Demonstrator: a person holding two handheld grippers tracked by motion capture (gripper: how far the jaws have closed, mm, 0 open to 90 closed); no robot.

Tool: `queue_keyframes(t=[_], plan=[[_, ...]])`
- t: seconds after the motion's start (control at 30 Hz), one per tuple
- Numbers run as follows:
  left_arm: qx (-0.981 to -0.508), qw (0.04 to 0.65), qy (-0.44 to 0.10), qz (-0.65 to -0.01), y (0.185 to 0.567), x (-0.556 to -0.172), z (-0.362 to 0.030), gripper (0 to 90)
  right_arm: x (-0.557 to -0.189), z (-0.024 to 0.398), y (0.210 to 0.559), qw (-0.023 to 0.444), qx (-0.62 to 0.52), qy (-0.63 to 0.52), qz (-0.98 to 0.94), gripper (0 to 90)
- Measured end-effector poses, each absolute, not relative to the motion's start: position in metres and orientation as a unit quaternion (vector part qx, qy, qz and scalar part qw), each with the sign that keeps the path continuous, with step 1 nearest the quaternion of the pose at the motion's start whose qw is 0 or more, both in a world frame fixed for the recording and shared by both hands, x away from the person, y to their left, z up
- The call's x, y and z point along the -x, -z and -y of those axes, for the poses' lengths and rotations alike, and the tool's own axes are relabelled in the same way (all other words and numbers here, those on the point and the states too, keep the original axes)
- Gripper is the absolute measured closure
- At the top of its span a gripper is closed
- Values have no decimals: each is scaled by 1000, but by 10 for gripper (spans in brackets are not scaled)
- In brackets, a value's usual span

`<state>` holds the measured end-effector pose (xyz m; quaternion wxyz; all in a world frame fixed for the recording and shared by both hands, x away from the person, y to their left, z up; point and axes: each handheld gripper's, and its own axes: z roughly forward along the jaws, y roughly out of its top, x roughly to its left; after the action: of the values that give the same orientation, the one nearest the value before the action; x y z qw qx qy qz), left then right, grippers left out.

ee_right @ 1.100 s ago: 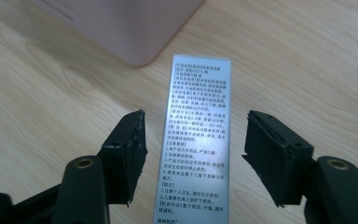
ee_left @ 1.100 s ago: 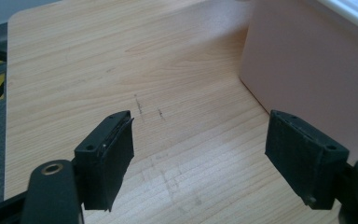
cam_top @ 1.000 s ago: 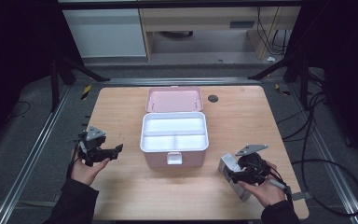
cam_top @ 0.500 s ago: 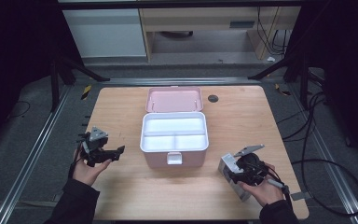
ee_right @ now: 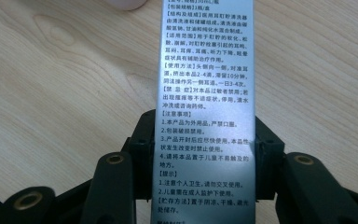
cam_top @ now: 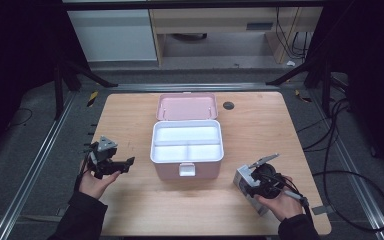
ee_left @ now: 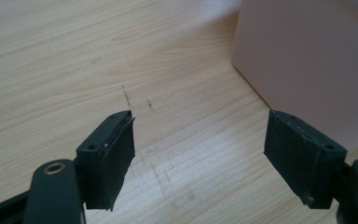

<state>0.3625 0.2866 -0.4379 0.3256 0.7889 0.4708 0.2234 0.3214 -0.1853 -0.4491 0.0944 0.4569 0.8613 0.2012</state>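
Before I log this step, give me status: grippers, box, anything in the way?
Right gripper jaws just closing, pads against silver carton. Left gripper open, empty. Pink box open, tray bare. Path looks clear.

You are looking at a silver carton (ee_right: 204, 107) bearing dense Chinese print, numbered lines 1 to 4 showing.

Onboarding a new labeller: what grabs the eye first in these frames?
The open pink storage box at the table's centre, lid raised at the back, white tray empty. Near the front right edge, the right hand-held gripper, whose jaws have just been closing, clasps a silver carton printed with Chinese text. The left hand-held gripper is open over bare wood beside the box.
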Motion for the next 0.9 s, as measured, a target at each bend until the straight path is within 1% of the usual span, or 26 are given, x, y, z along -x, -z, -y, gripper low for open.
queue_keyframes(t=[0.1,0.3,0.33,0.37,0.43,0.57,0.73,0.83,0.9], plan=[[-789,326,-224,-471,438,-363,-287,240,-323,189,445,101,-458,-208,-858,547],[-789,326,-225,-470,438,-363,-286,241,-332,207,439,136,-483,-215,-838,548],[-789,326,-225,-470,438,-363,-286,241,-332,207,439,136,-483,-215,-838,548],[-789,327,-225,-470,438,-363,-285,241,-337,217,441,149,-496,-208,-830,548],[-789,327,-225,-469,438,-363,-285,241,-340,226,443,157,-507,-202,-823,547],[-789,327,-224,-469,438,-363,-286,242,-343,237,446,160,-522,-195,-815,547],[-789,329,-225,-468,437,-363,-285,242,-345,242,450,157,-531,-187,-811,545],[-788,331,-225,-467,437,-363,-285,244,-346,242,452,163,-530,-186,-811,522],[-788,333,-225,-467,436,-362,-285,247,-345,242,452,170,-528,-185,-811,473]])
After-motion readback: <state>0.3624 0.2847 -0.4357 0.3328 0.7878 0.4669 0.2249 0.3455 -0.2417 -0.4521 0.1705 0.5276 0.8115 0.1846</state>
